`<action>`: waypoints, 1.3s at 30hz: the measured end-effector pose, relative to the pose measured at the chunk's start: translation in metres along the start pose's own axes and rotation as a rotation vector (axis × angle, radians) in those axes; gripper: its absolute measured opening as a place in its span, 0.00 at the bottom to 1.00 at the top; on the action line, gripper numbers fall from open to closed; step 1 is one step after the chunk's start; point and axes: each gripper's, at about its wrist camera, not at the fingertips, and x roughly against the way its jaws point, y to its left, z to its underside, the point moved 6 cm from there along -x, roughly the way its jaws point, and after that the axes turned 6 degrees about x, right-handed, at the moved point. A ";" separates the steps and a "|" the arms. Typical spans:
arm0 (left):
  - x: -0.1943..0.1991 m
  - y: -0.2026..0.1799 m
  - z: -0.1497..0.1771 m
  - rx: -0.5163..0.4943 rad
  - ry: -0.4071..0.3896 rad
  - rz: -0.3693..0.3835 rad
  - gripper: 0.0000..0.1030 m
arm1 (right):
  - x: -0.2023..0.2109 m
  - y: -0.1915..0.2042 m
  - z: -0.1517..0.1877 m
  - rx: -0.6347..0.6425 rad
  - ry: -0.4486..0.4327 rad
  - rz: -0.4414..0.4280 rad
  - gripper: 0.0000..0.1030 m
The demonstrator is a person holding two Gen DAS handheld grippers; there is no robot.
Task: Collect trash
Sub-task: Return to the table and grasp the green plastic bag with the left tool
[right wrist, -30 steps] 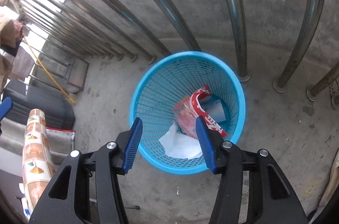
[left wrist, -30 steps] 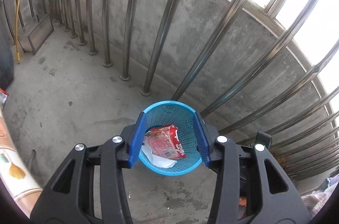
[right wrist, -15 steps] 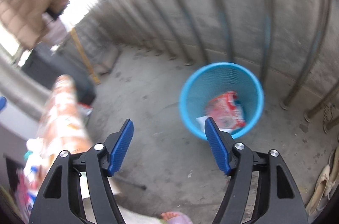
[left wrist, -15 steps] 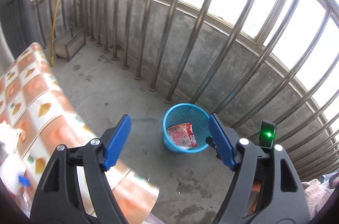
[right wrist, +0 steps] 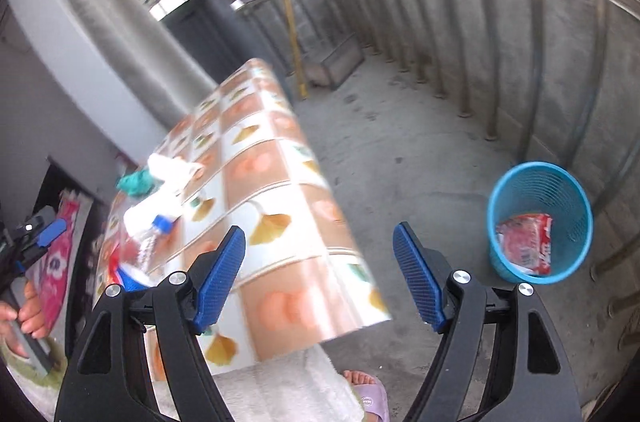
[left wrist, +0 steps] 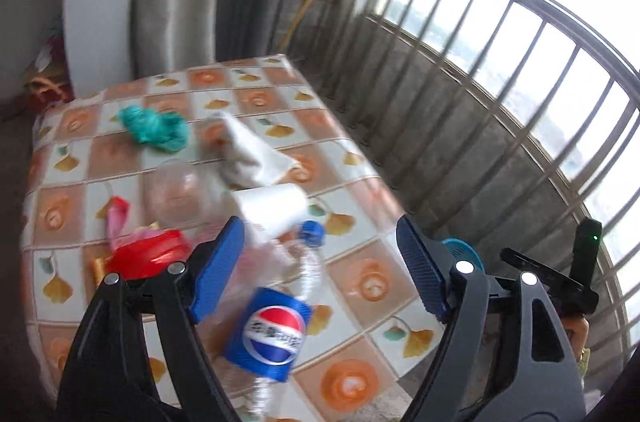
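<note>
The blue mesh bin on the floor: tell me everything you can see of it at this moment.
The blue mesh bin is a round, tapering basket of what looks like plastic lattice, standing upright on the concrete floor close to the railing bars. It is open at the top. Inside lie a red printed wrapper and something white under it. Nothing grips or touches the bin from outside. It stands apart from the table. In the left wrist view only a sliver of its rim shows.

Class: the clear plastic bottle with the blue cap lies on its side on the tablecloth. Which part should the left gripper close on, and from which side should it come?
Probably the body of the plastic bottle at its blue label, coming down from above with the fingers straddling its width. It lies flat, cap pointing away, so the round sides are exposed. The left gripper is open and empty over it. The crinkled clear wall may give.
</note>
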 end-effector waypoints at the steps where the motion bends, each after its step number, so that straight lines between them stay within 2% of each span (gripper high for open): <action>1: 0.004 0.022 -0.006 0.044 -0.003 -0.015 0.72 | -0.007 0.013 -0.005 0.021 0.012 -0.013 0.72; 5: 0.012 0.094 -0.017 0.204 -0.012 -0.043 0.72 | -0.025 0.060 -0.023 0.099 0.047 -0.086 0.72; 10: 0.006 0.135 -0.035 0.276 -0.017 -0.036 0.72 | -0.049 0.114 -0.050 0.185 0.088 -0.159 0.72; 14: -0.023 0.156 -0.063 0.341 0.010 0.000 0.72 | -0.075 0.152 -0.072 0.224 0.127 -0.217 0.72; 18: -0.065 0.191 -0.087 0.476 0.079 0.052 0.72 | -0.109 0.189 -0.091 0.273 0.178 -0.248 0.72; 20: -0.082 0.205 -0.098 0.507 0.085 0.030 0.71 | -0.128 0.207 -0.097 0.296 0.207 -0.265 0.72; 26: -0.127 0.226 -0.130 0.504 0.089 0.004 0.68 | -0.185 0.258 -0.106 0.417 0.290 -0.256 0.72; 29: -0.150 0.232 -0.138 0.503 0.107 -0.021 0.66 | -0.210 0.278 -0.109 0.464 0.321 -0.248 0.70; 31: -0.163 0.235 -0.141 0.514 0.122 -0.012 0.65 | -0.224 0.290 -0.111 0.496 0.331 -0.247 0.69; 35: -0.180 0.236 -0.141 0.517 0.144 -0.012 0.61 | -0.247 0.305 -0.115 0.526 0.337 -0.244 0.62; 39: -0.194 0.240 -0.137 0.533 0.165 -0.041 0.50 | -0.273 0.313 -0.113 0.542 0.362 -0.215 0.51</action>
